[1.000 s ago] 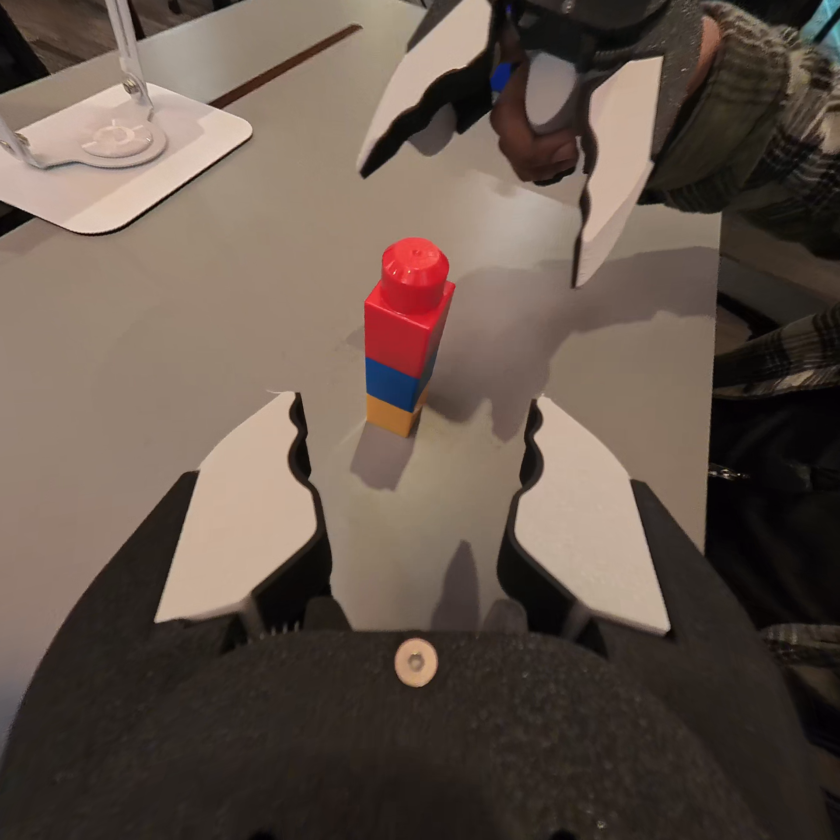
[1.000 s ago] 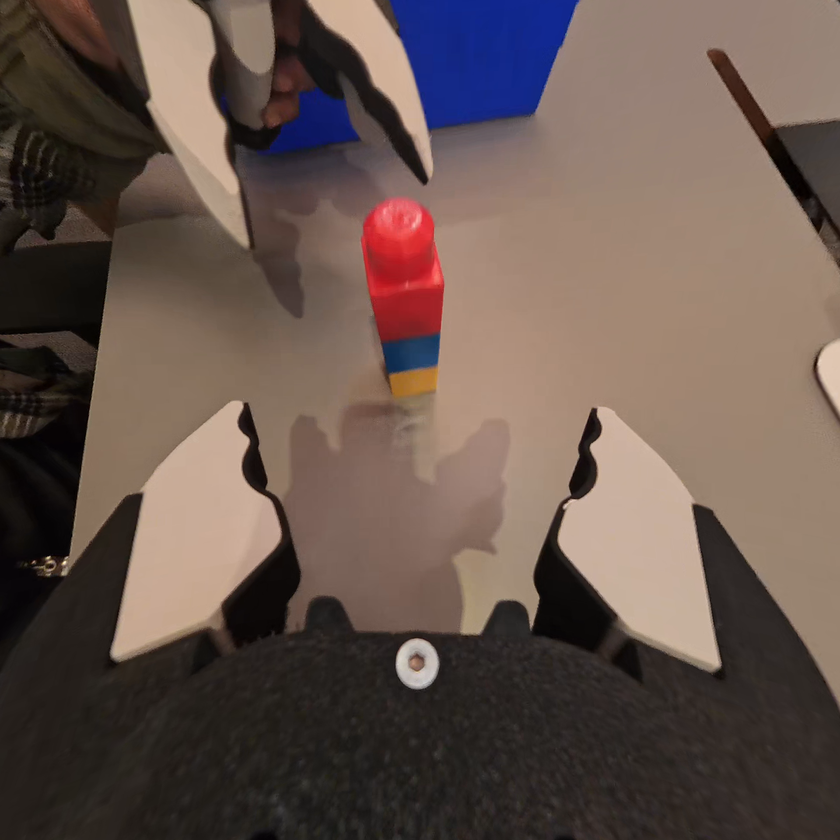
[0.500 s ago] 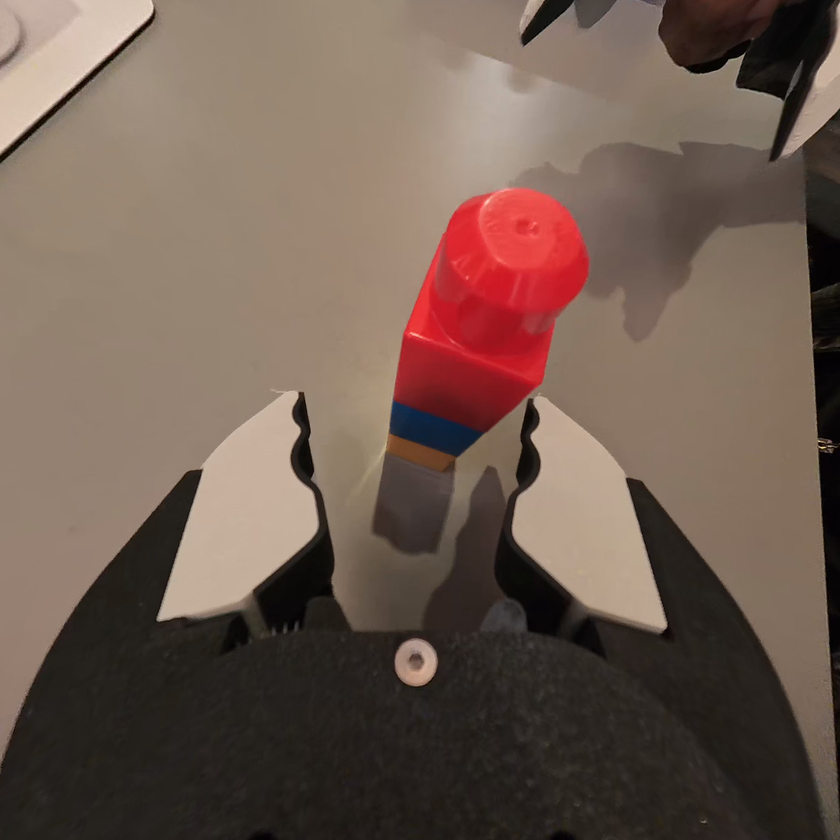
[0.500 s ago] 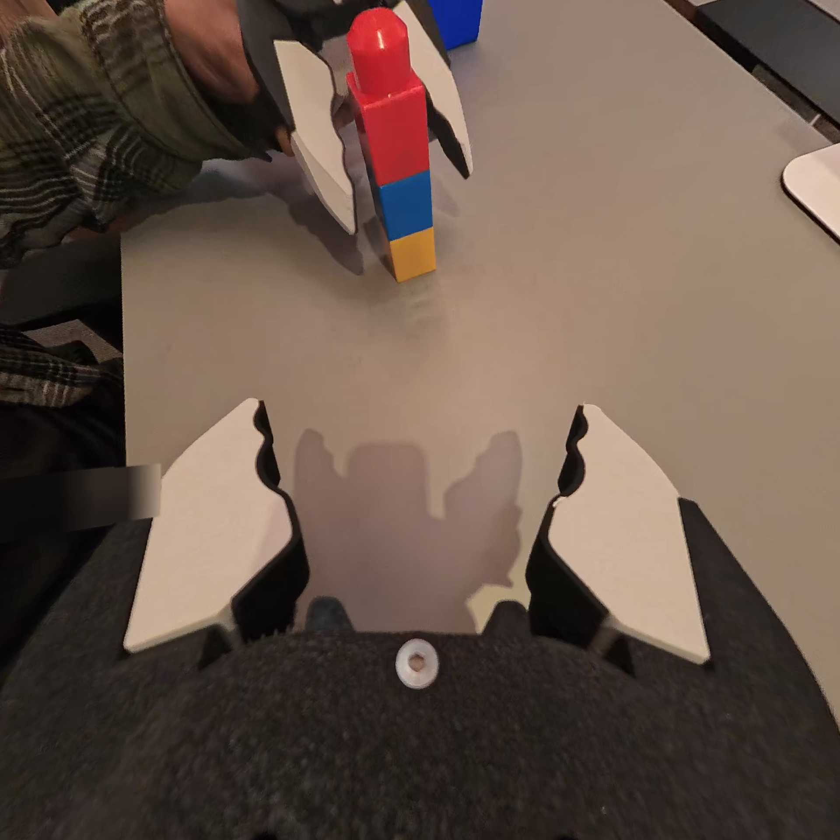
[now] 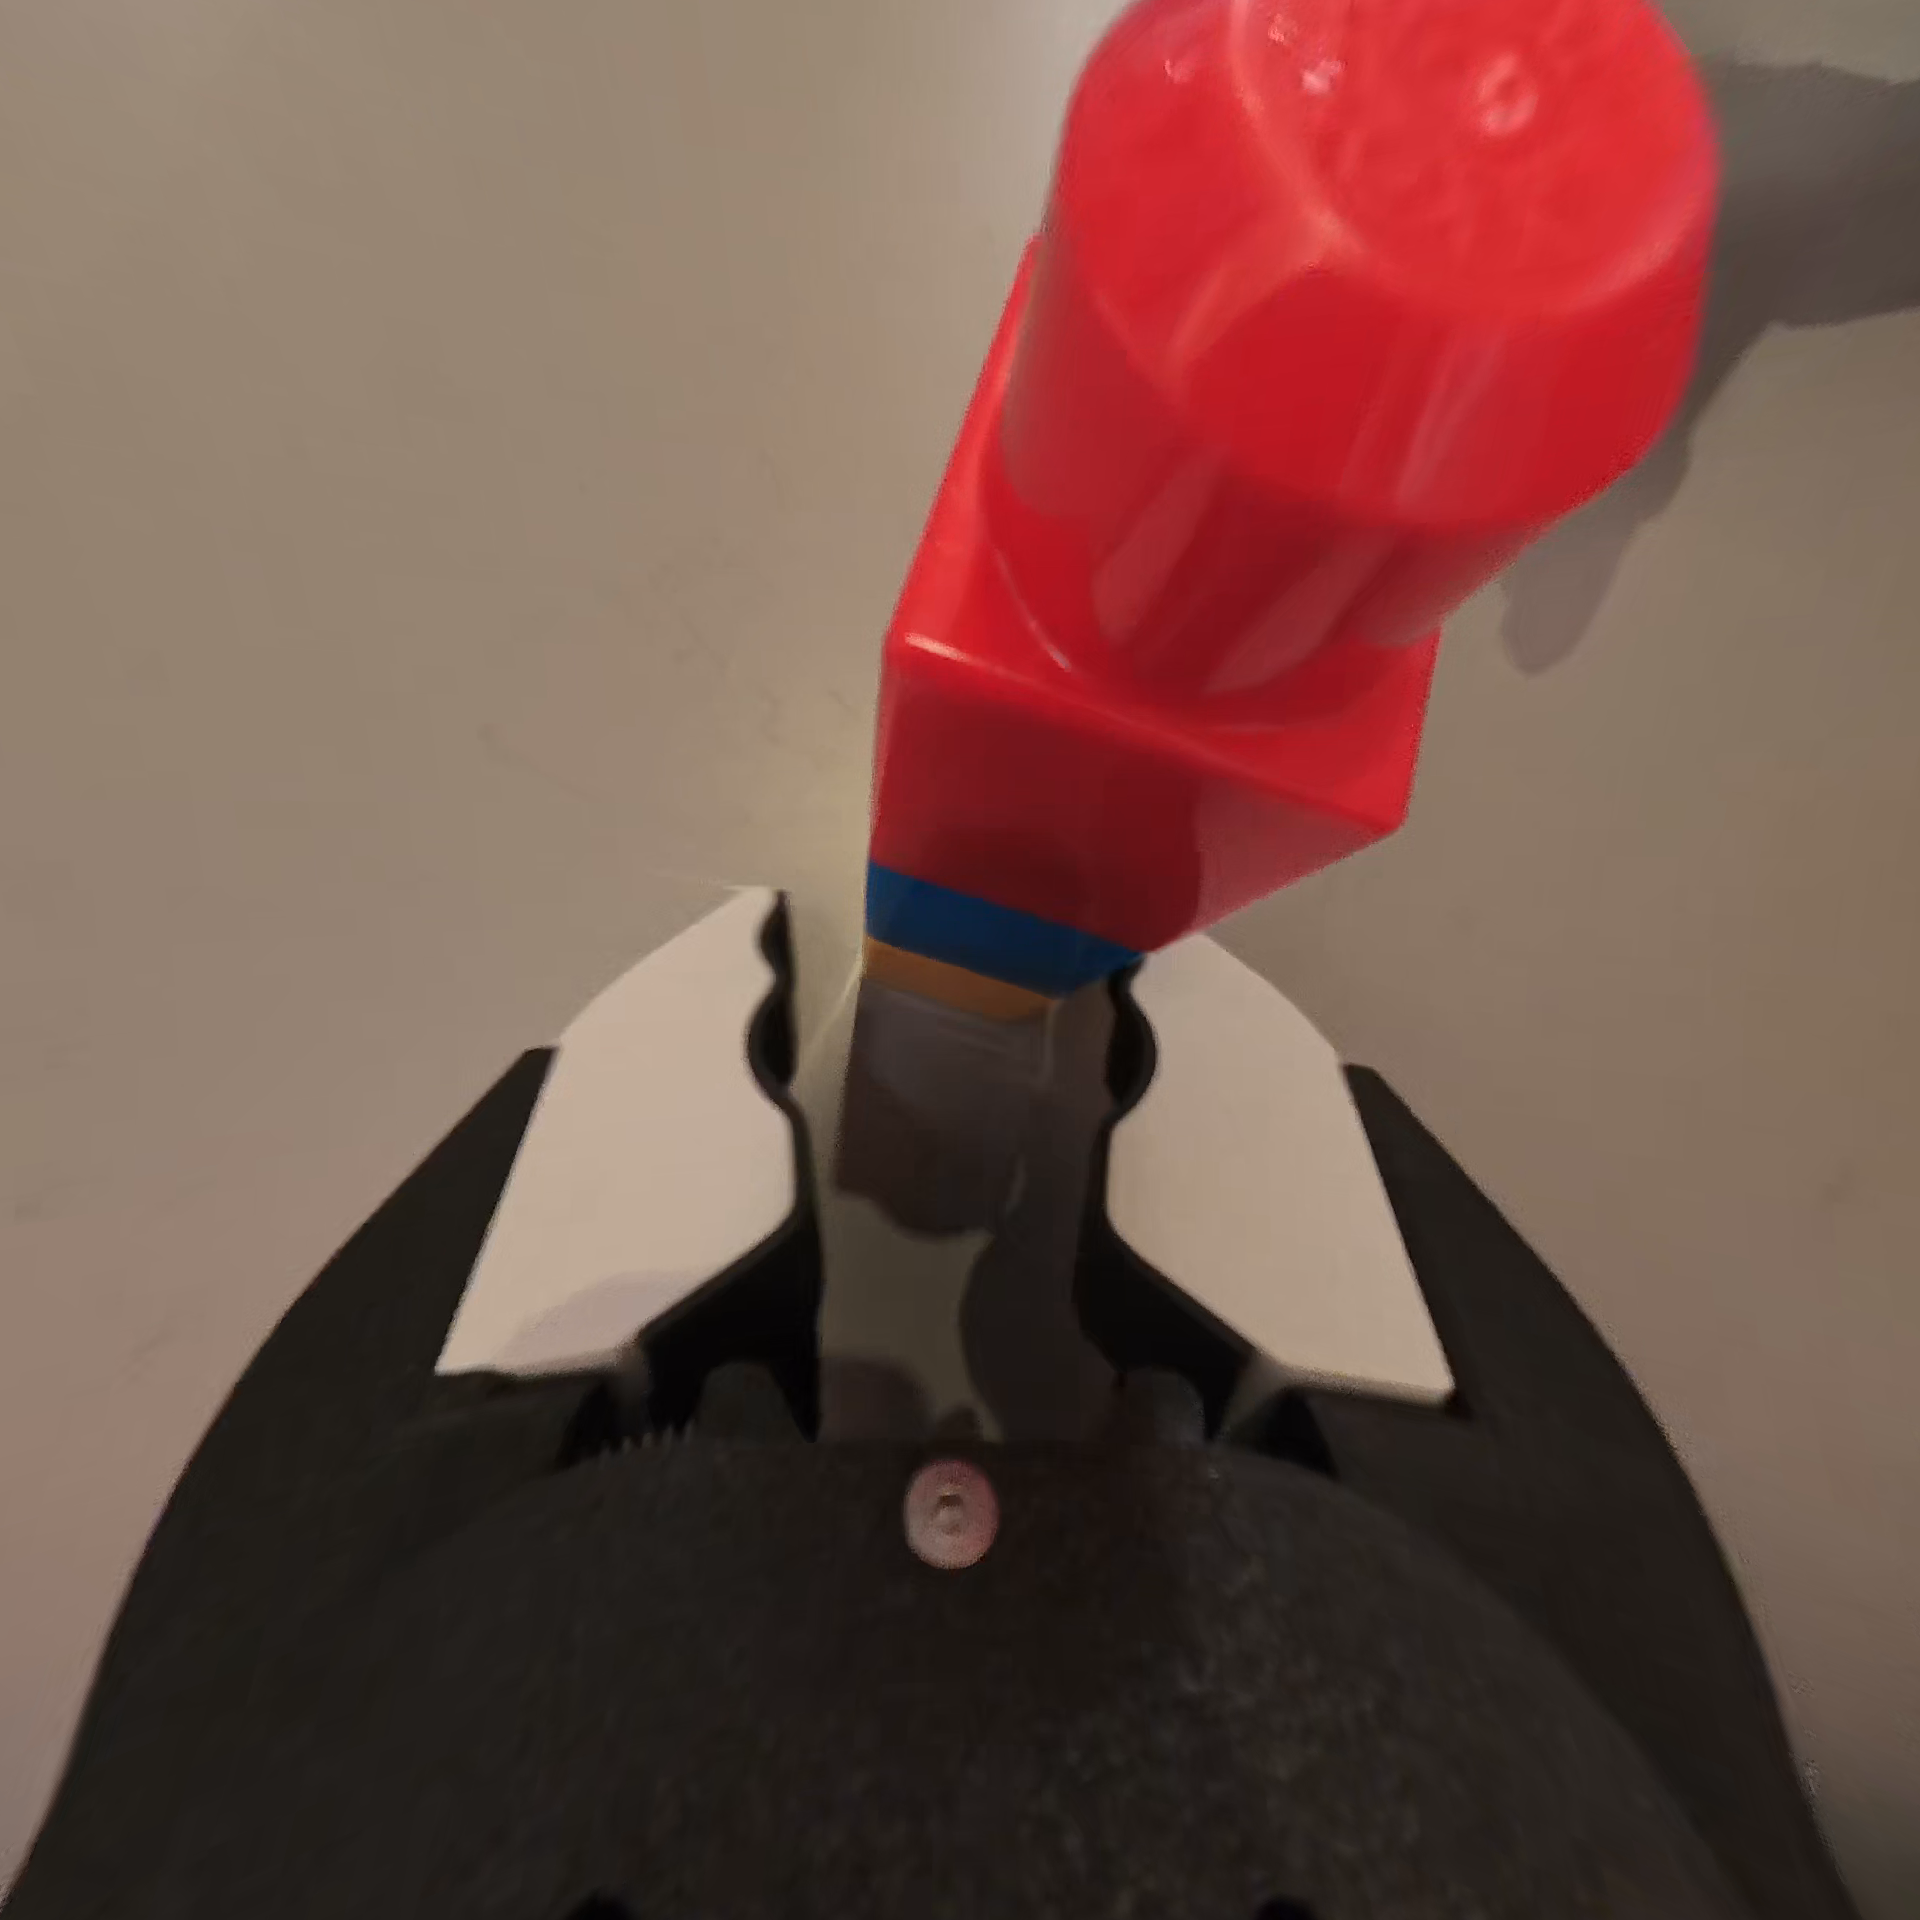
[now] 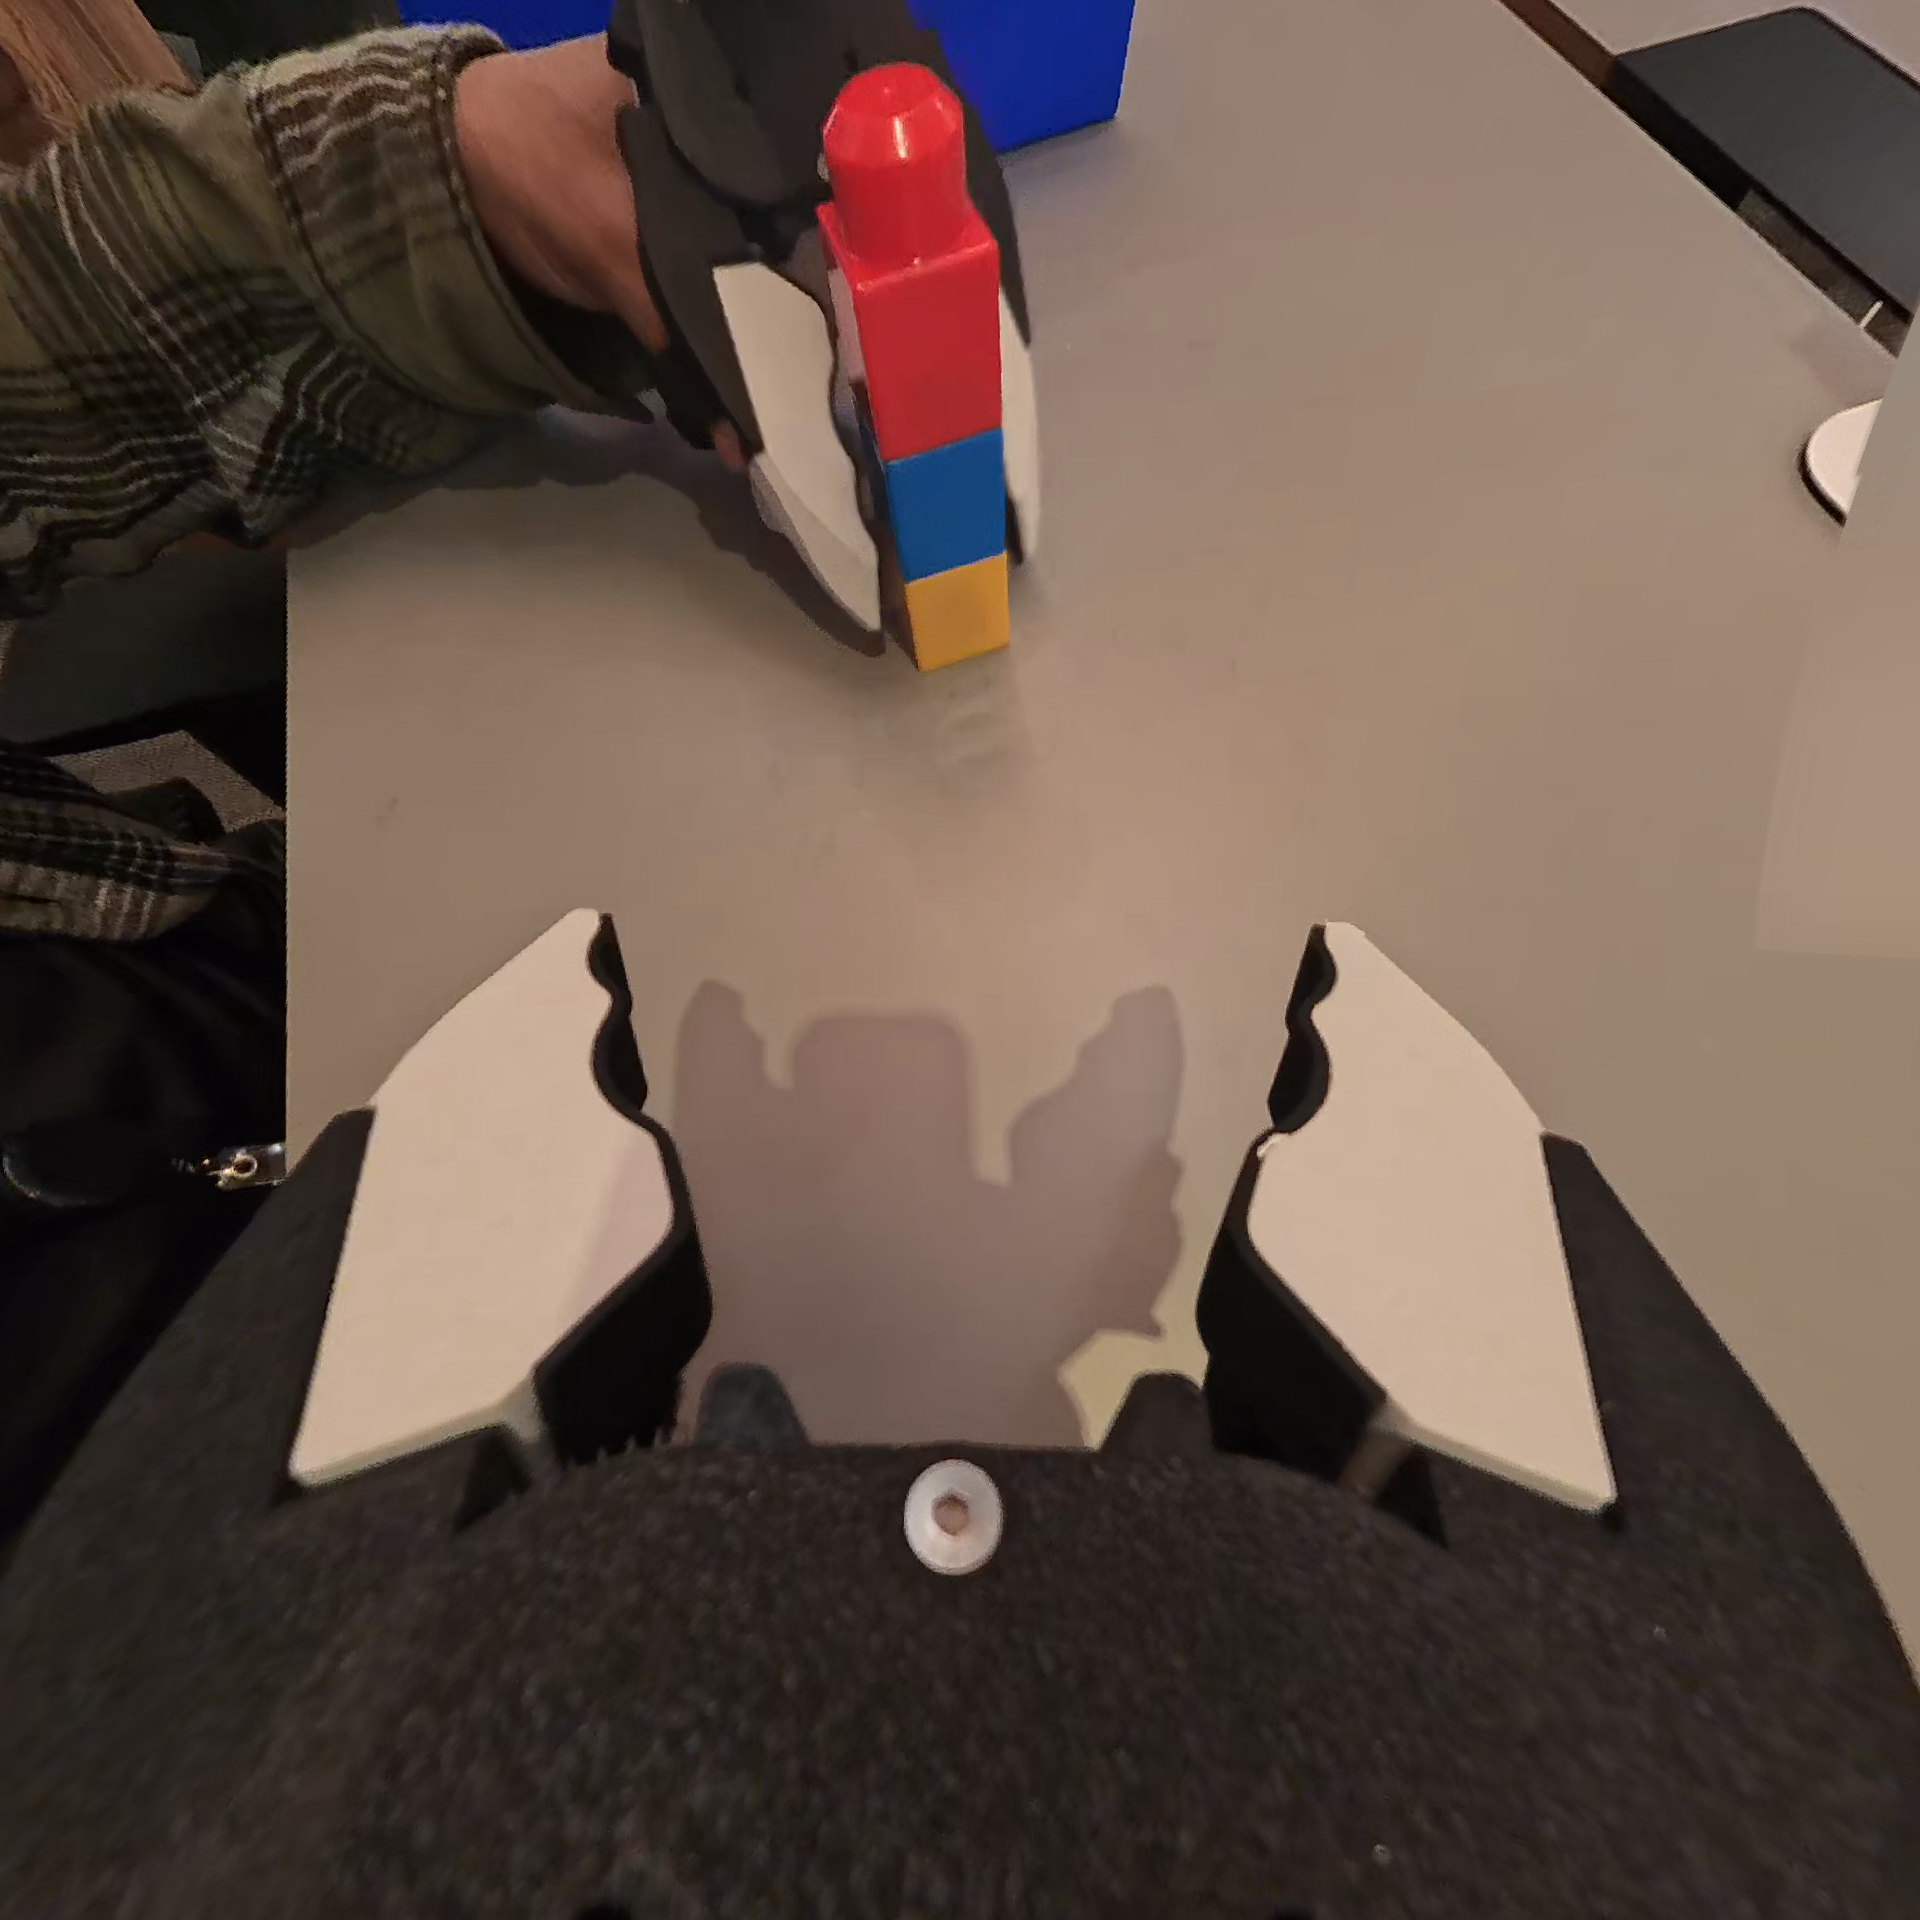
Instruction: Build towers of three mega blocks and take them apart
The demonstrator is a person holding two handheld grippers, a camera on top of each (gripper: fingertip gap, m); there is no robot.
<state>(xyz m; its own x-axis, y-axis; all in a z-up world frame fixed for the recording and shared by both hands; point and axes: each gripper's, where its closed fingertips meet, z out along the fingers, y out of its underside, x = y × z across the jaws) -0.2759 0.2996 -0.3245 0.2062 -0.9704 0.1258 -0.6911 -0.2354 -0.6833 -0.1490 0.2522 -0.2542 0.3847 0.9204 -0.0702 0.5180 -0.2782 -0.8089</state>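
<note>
Left wrist view: the left gripper (image 5: 951,971) sits low at the foot of the tower (image 5: 1164,582), its jaws narrowed around the base. The right finger seems to touch the blue block (image 5: 977,930); a sliver of table (image 5: 364,468) shows between the left finger and the tower, so I cannot tell whether the grip is made. The red block (image 5: 1247,436) looms blurred overhead, with the yellow block (image 5: 935,982) a thin strip below.

Right wrist view: the right gripper (image 6: 961,997) hangs well back, jaws wide and empty. The tower stands upright on the table, yellow on the surface, blue above, red on top, with the left gripper's fingers (image 6: 805,468) flanking the lower blocks.

The tower looks complete, so the step is probably starting to take it apart. Next, the left should pinch the base firmly while the right comes in to pull the red block off.

No brand or writing is readable.
</note>
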